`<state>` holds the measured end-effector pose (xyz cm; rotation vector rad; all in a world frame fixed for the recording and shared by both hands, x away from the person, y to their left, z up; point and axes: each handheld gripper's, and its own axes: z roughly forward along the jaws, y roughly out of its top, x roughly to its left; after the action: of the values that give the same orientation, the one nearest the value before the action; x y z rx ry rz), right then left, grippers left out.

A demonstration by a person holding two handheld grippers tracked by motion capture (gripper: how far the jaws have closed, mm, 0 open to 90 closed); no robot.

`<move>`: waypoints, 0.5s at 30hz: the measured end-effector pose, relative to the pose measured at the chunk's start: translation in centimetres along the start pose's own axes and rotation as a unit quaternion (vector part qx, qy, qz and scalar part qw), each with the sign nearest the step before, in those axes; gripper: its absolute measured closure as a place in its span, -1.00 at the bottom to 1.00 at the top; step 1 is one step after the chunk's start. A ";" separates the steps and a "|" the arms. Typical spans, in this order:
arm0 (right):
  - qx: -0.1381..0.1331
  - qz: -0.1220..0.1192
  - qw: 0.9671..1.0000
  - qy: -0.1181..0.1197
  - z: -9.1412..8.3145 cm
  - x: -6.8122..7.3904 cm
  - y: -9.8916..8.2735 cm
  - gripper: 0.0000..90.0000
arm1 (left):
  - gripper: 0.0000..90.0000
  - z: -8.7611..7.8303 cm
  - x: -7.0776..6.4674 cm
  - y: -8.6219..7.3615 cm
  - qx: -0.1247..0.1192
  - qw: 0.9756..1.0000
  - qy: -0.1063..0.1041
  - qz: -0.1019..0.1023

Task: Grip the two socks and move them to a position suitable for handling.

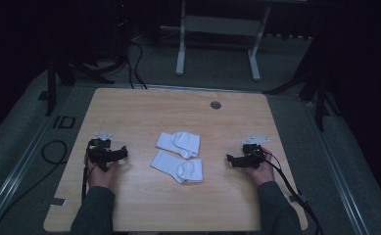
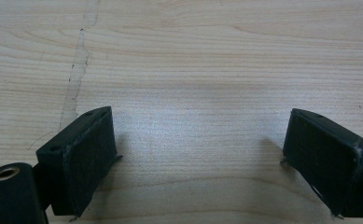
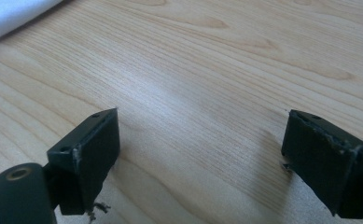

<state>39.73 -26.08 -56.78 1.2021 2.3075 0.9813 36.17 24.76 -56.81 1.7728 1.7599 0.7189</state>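
Two white socks lie side by side in the middle of the wooden table (image 1: 129, 205): one farther back (image 1: 178, 144), one nearer (image 1: 177, 167). My left gripper (image 1: 123, 152) rests on the table left of them, held by a hand, jaws pointing toward the socks. Its jaws stand wide apart over bare wood (image 2: 198, 140), nothing between them. My right gripper (image 1: 229, 158) sits right of the socks, pointing left at them. It is open too (image 3: 200, 140), with only table between its jaws. A corner of a white sock (image 3: 11, 16) shows at the top left of the right gripper view.
A round grommet (image 1: 216, 105) is set into the table near its far edge. Cables (image 1: 56, 152) trail over the floor at the left, and a white frame leg (image 1: 180, 44) stands behind the table. A black cable (image 1: 288, 186) runs back from the right gripper.
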 end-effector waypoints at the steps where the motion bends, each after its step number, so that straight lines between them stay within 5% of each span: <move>1: 0.000 0.000 1.000 0.000 0.0 0.0 0.0 -0.75 | -0.79 0.0 0.0 0.0 0.000 1.000 0.000 0.000; 15: -0.001 -0.003 1.000 0.003 -0.1 0.2 -0.1 -0.75 | -0.79 0.0 0.0 0.0 0.000 1.000 0.000 0.000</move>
<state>39.56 -26.01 -56.79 1.1936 2.3136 0.9857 36.17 24.75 -56.82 1.7726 1.7590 0.7190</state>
